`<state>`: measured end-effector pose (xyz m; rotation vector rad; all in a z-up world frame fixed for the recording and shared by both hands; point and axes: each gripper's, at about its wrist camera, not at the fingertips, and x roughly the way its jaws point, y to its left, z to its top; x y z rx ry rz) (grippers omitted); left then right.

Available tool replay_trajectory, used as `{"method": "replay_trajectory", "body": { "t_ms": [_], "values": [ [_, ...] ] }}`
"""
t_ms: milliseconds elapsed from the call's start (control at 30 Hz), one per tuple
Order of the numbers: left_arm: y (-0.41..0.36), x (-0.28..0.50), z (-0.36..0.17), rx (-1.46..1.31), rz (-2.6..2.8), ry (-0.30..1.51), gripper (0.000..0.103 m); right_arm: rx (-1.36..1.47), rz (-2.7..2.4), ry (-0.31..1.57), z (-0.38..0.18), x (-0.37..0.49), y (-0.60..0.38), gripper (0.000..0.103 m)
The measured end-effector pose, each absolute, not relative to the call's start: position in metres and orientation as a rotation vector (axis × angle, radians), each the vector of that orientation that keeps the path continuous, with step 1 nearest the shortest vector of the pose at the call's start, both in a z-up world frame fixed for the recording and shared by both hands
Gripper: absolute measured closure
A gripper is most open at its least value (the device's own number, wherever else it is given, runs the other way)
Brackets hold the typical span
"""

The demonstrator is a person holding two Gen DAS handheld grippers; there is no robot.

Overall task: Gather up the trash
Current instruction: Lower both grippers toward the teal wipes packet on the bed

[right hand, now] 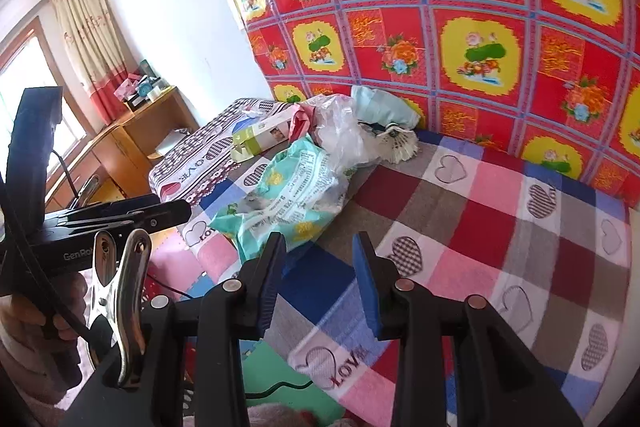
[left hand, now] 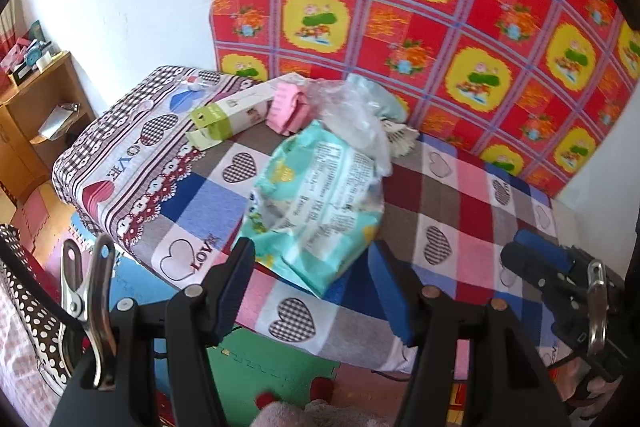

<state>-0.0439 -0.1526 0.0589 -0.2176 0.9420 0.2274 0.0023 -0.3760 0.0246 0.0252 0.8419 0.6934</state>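
A crumpled mint-green wrapper (left hand: 316, 195) (right hand: 288, 195) lies on the checked heart bedcover (left hand: 460, 211) (right hand: 480, 227). Behind it are a clear plastic bag (left hand: 352, 111) (right hand: 340, 131), a green-and-white carton (left hand: 232, 115) (right hand: 260, 137), a pink packet (left hand: 288, 107) and a shuttlecock (left hand: 400, 139) (right hand: 400, 143). My left gripper (left hand: 310, 247) is open just above the wrapper's near end, and its pads do not press on it. My right gripper (right hand: 320, 243) is open over bare bedcover right of the wrapper, with nothing between its fingers. In the left wrist view the right gripper (left hand: 520, 251) appears at the right.
A red floral cloth (left hand: 440, 7) hangs on the wall behind the bed. A wooden shelf (left hand: 36, 107) (right hand: 152, 123) stands to the left, beside a curtained window (right hand: 88, 27). Coloured foam mats (left hand: 260, 367) cover the floor below the bed's near edge.
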Motion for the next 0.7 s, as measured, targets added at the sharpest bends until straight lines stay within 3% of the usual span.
{"method": "replay_trajectory", "body": {
  "t_ms": [700],
  "values": [
    [-0.083,0.025,0.001,-0.212,0.076,1.086,0.041,0.089,0.521,0.995,-0.014,0.063,-0.313,0.067]
  ]
}}
